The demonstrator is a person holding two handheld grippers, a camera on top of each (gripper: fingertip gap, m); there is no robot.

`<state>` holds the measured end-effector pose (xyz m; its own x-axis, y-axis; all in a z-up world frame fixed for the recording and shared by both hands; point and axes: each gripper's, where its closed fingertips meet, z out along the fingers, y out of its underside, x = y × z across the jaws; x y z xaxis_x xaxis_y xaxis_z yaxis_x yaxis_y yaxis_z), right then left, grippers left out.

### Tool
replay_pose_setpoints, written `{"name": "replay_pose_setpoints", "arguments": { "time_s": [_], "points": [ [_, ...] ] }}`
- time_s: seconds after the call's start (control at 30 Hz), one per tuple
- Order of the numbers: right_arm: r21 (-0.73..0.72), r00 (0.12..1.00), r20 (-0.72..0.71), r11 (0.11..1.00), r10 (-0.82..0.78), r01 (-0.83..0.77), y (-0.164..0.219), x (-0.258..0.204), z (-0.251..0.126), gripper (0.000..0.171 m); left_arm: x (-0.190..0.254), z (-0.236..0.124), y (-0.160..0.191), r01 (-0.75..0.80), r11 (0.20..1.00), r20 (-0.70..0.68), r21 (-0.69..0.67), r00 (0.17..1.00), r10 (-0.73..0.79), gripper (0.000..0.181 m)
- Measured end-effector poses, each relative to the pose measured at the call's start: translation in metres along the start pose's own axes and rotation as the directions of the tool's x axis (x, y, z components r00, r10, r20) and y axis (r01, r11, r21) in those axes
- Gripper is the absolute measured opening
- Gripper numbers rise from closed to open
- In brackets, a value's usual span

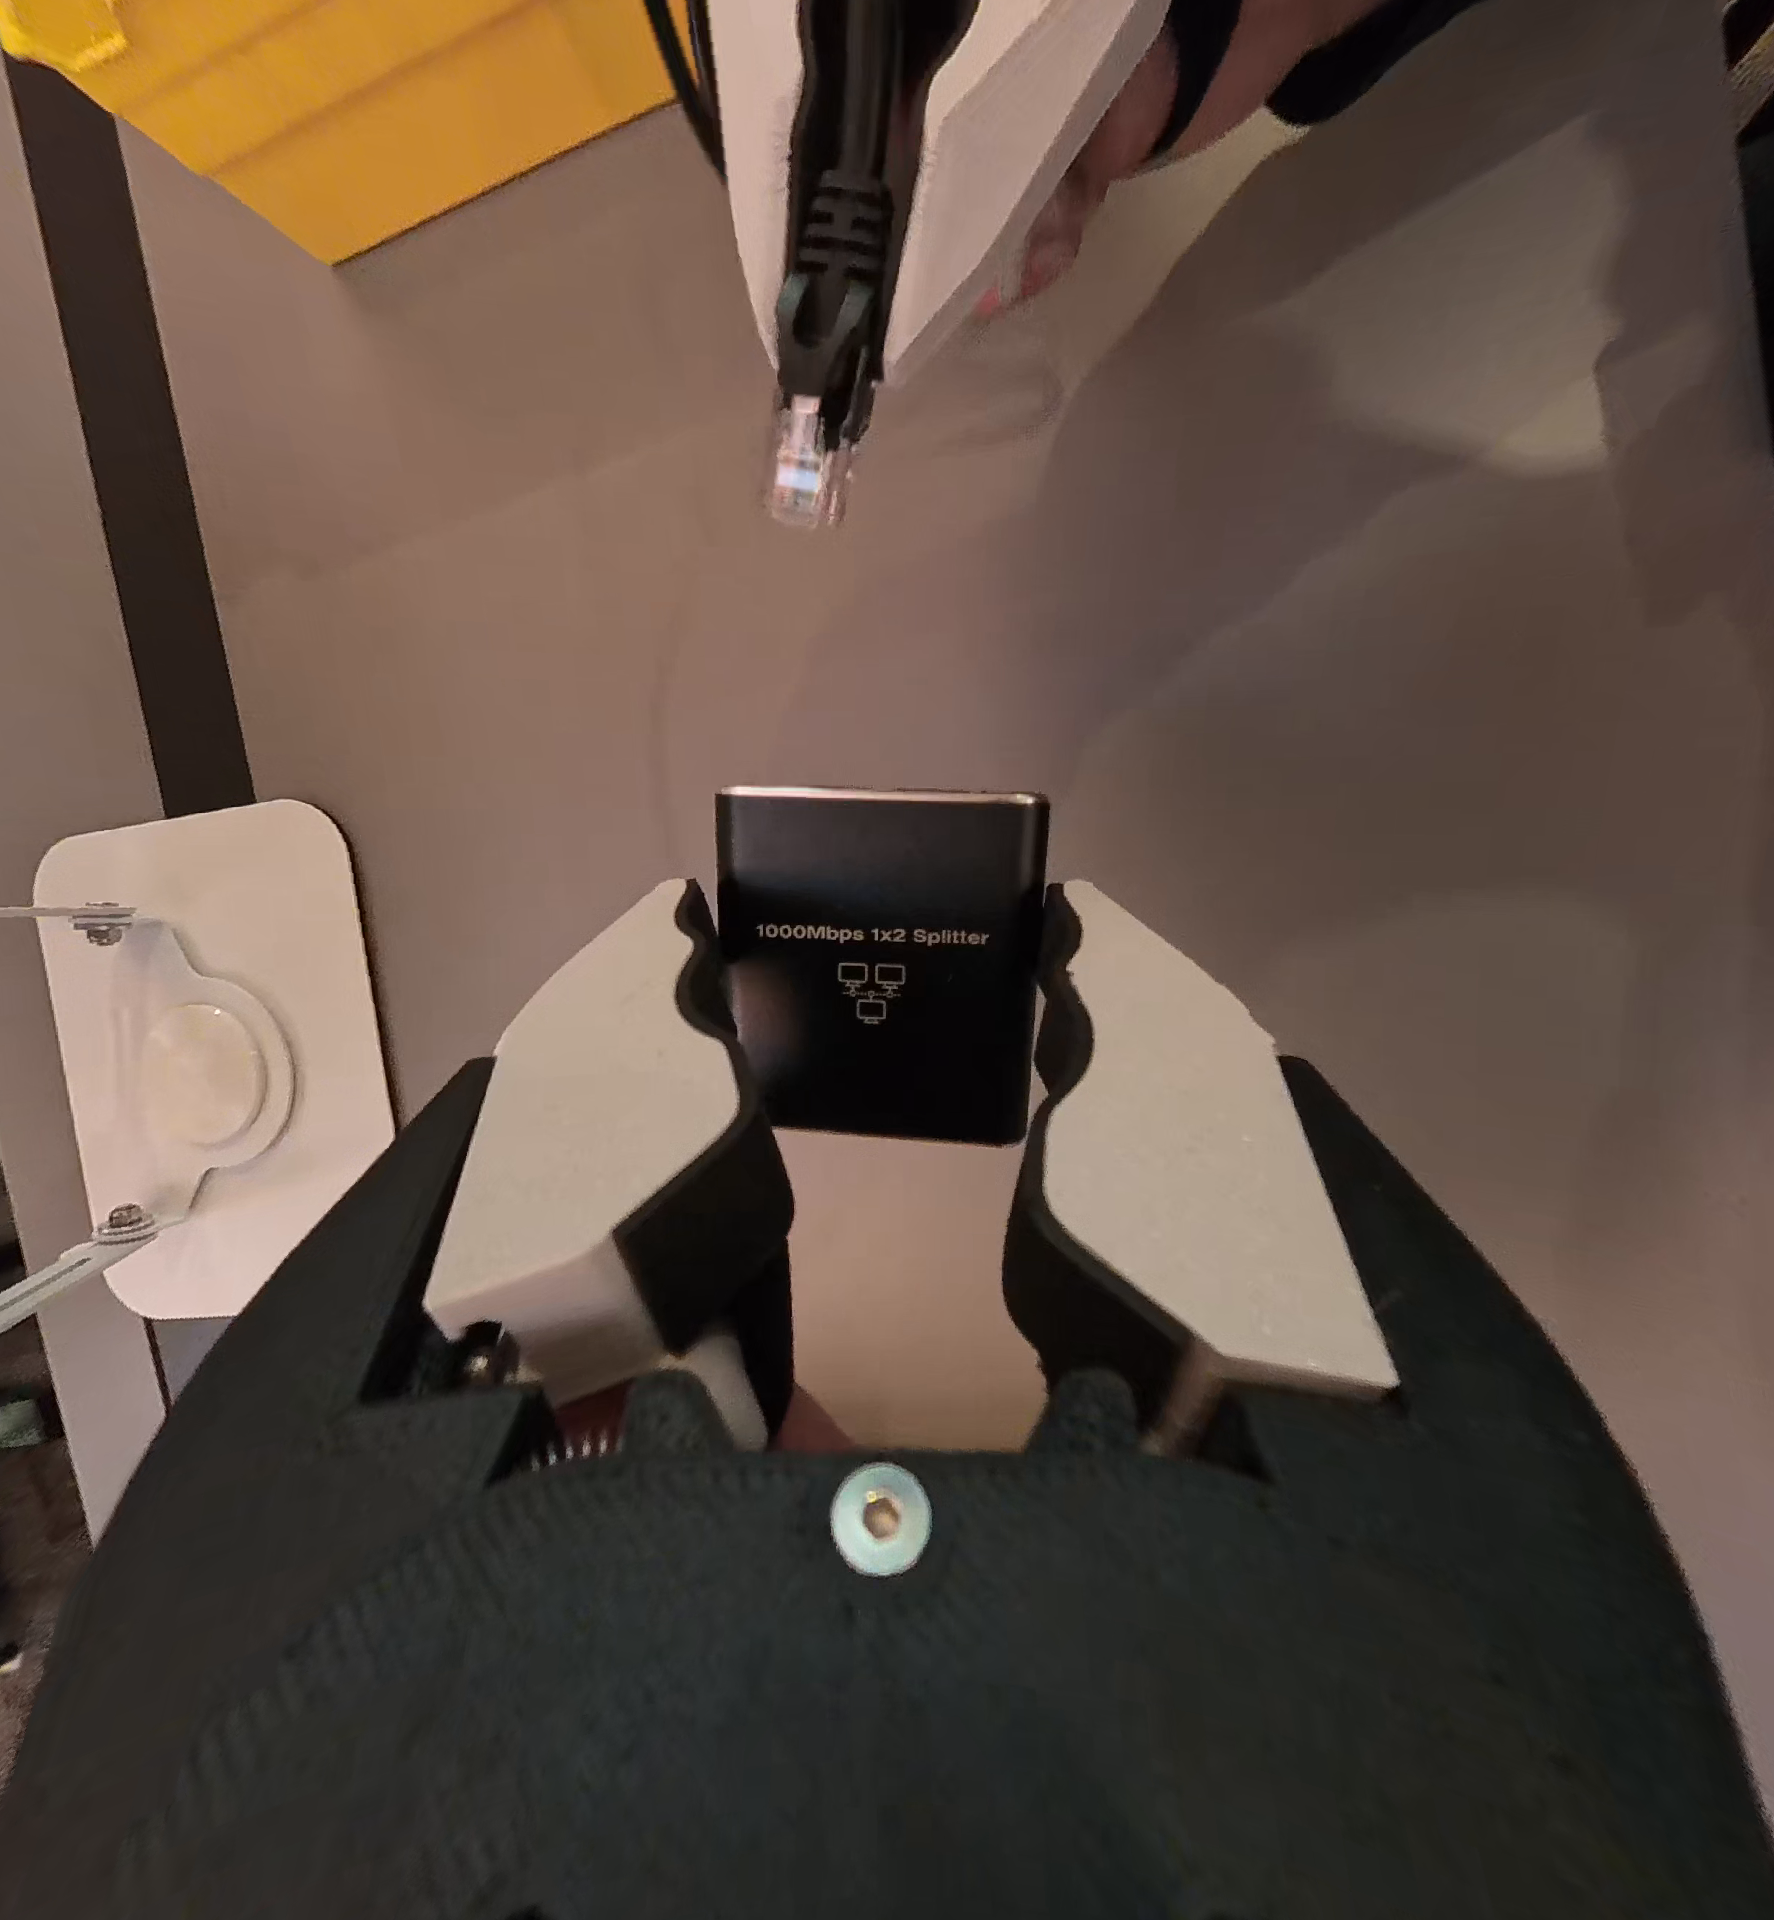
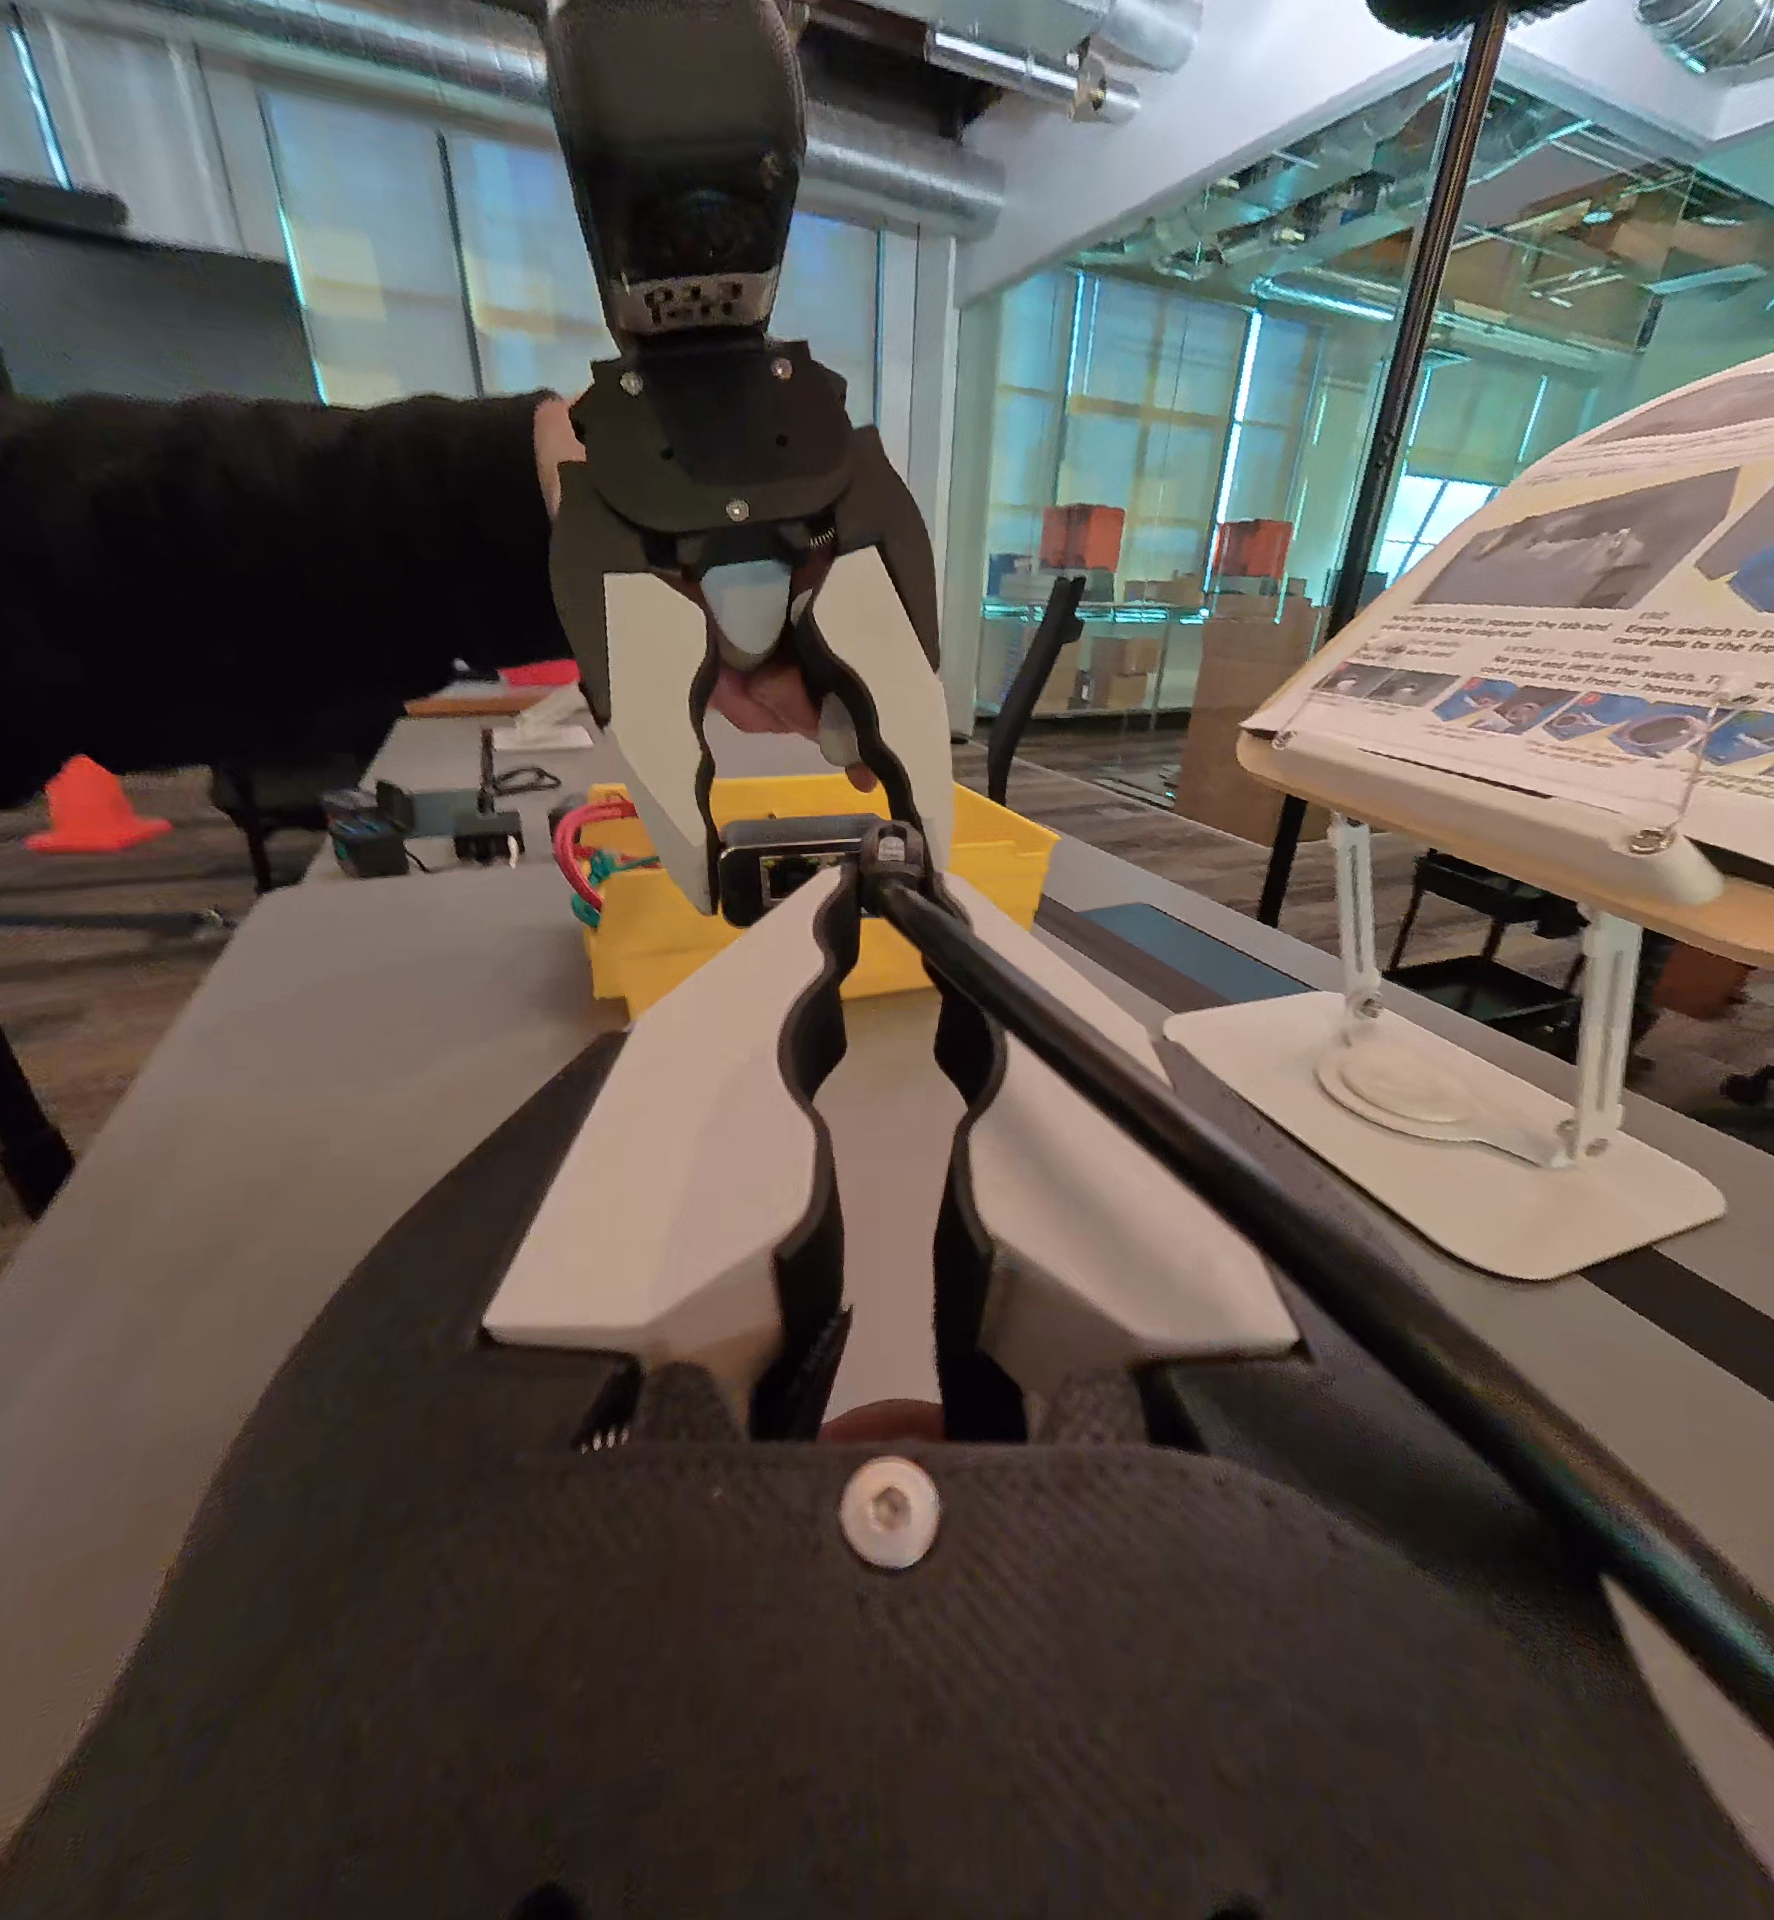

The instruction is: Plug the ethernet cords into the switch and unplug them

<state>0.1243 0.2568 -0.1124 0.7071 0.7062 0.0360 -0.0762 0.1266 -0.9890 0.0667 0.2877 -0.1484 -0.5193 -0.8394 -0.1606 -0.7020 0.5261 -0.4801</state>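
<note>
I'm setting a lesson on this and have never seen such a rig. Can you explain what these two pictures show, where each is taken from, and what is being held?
There is no robot: a person holds a two-finger gripper in each hand, each carrying a camera that looks along its fingers. In the left wrist view, the left gripper clamps a small black switch, with the right gripper's black ethernet cord facing it, not yet plugged in. The right wrist view looks back the other way: the right gripper grips that cord near its plug. On the grey table sit a yellow bin and a white document stand.
</note>
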Motion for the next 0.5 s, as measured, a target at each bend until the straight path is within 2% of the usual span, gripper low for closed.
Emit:
{"name": "replay_pose_setpoints", "arguments": {
  "time_s": [0.17, 0.5],
  "points": [
    [0.054, 0.997, 0.038, 0.996, 0.073, -0.075, -0.006, -0.005, 0.002, 0.01, 0.0, -0.004, -0.008, -0.001, 1.0, -0.006, 0.013, 1.0, 0.001, 0.056],
    [0.084, 0.992, 0.081, 0.991, 0.094, -0.101, -0.009, -0.01, 0.0, 0.009, 0.006, -0.009, -0.03, -0.002, 0.998, -0.074, 0.062, 0.997, 0.006, 0.055]
  ]
}}
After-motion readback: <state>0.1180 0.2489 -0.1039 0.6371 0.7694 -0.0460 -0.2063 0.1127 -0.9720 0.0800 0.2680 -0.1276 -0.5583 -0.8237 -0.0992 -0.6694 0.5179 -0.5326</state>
